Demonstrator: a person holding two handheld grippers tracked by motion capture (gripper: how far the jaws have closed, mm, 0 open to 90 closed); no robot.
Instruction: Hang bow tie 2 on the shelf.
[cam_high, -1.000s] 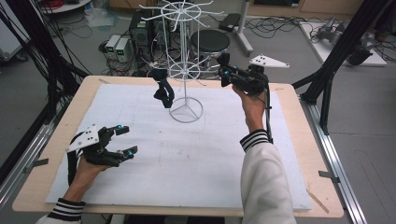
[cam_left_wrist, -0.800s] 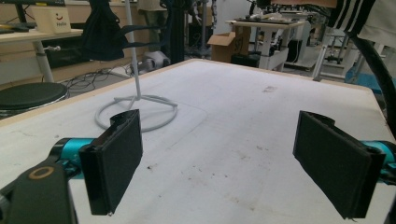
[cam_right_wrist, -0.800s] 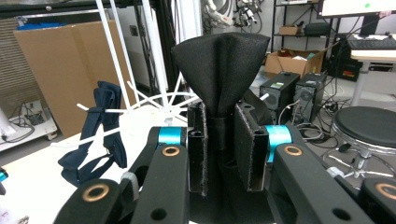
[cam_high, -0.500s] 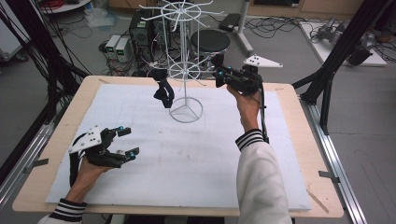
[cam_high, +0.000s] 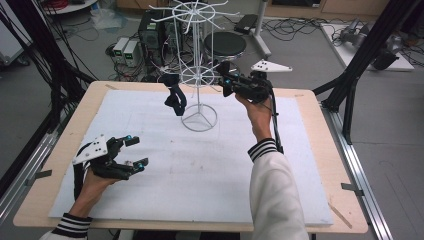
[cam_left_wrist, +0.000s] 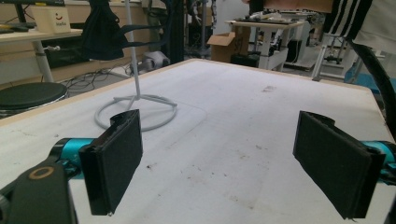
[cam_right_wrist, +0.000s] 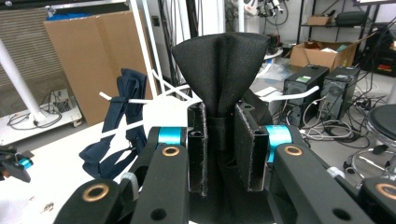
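Note:
A white wire display rack (cam_high: 198, 75) stands on a ring base (cam_high: 199, 120) at the middle back of the table. A dark navy bow tie (cam_high: 175, 98) hangs from a prong on its left side, also seen in the right gripper view (cam_right_wrist: 122, 126) and the left gripper view (cam_left_wrist: 103, 31). My right gripper (cam_high: 226, 83) is raised beside the rack's lower ring on the right. It is shut on a black bow tie (cam_right_wrist: 222, 65) that fans up from between the jaws (cam_right_wrist: 219, 149). My left gripper (cam_high: 134, 151) rests low over the mat at the front left, open and holding nothing (cam_left_wrist: 224, 168).
A white mat (cam_high: 200, 170) covers the wooden table (cam_high: 320, 150). Behind the table stand a black stool (cam_high: 225, 45) and computer cases (cam_high: 150, 32) on the floor amid cables. Black frame posts (cam_high: 350, 95) rise at both sides.
My right gripper has moved left with the black bow tie, closer to the rack's prongs. The left gripper has stayed in place and open.

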